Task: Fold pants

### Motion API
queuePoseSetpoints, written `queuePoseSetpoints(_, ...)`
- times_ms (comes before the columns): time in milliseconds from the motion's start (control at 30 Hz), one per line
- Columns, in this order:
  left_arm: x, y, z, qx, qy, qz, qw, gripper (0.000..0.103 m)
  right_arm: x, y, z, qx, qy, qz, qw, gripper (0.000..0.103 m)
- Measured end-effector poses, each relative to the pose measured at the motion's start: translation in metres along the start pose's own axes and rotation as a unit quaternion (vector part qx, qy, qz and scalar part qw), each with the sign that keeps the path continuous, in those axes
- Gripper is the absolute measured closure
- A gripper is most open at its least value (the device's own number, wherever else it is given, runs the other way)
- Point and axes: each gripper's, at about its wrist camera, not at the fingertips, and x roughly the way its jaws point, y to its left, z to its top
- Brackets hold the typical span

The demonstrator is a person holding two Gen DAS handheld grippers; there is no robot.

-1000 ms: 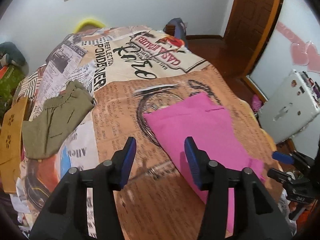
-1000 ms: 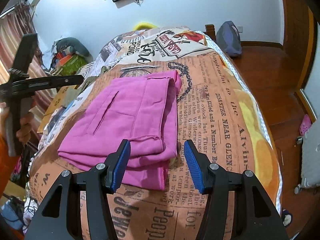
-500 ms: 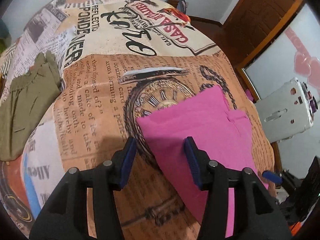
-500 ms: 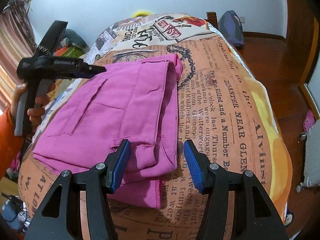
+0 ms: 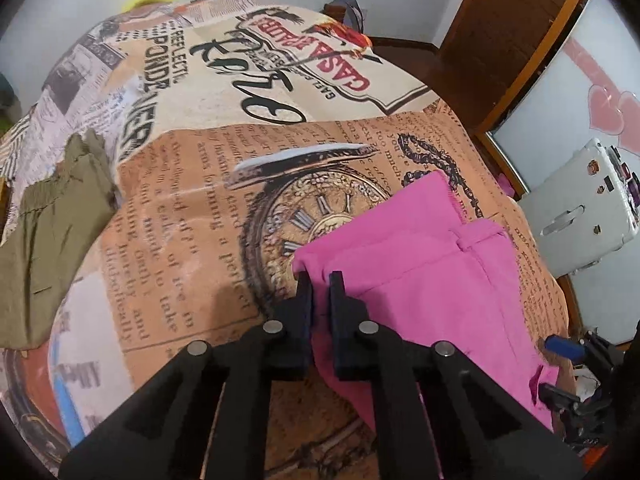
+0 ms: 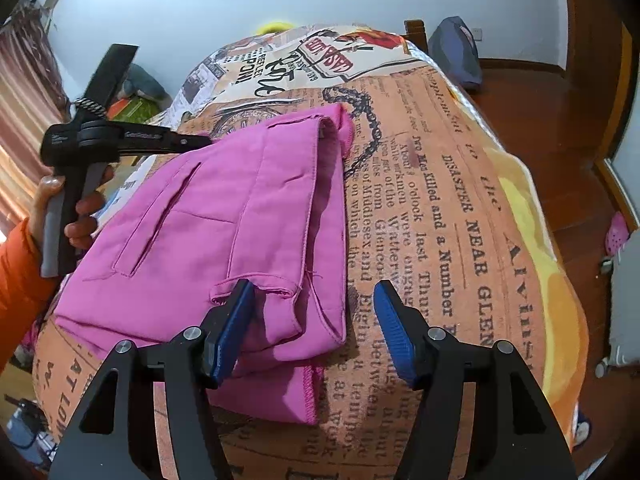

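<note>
- Left gripper [image 5: 320,280] pinches the pink pants' [image 5: 420,276] corner; they're folded on the newsprint-patterned bed [image 5: 192,216].
- Right gripper [image 6: 314,308] gapes wide over the near hem (wooden floor [image 6: 560,128] beyond).
- Olive garment [image 5: 52,232] far left.

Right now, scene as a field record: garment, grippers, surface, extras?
garment: pink pants, folded, flat on bed
left gripper: shut on pants' corner
right gripper: open, straddling pants' near edge, no grip yet
surface: bedspread, newspaper print
extras: olive garment on bed, apart from pants
</note>
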Motion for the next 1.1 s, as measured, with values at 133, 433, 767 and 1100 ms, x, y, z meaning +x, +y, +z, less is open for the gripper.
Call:
queuePoseSetpoints(133, -0.032, 0.007, -0.014, -0.003, -0.029, 0.014, 0.9995, 0.097, -0.011, 0.001, 0.005, 0.002, -0.012, 0.005, 1.0, 0.045)
queuePoseSetpoints(433, -0.1, 0.037, -0.082, -0.048, -0.047, 0.028, 0.9973, 0.098, -0.028, 0.034, 0.016, -0.047, -0.036, 0.004, 0.998, 0.045)
queuePoseSetpoints(767, -0.156, 0.08, -0.154, -0.11, -0.073, 0.054, 0.9897, 0.103, -0.022, 0.083, 0.028, -0.106, -0.047, 0.01, 0.993, 0.045)
queuePoseSetpoints(1100, -0.142, 0.061, -0.139, -0.059, -0.061, 0.036, 0.9958, 0.067, -0.008, 0.078, 0.026, -0.094, -0.032, -0.006, 0.995, 0.045)
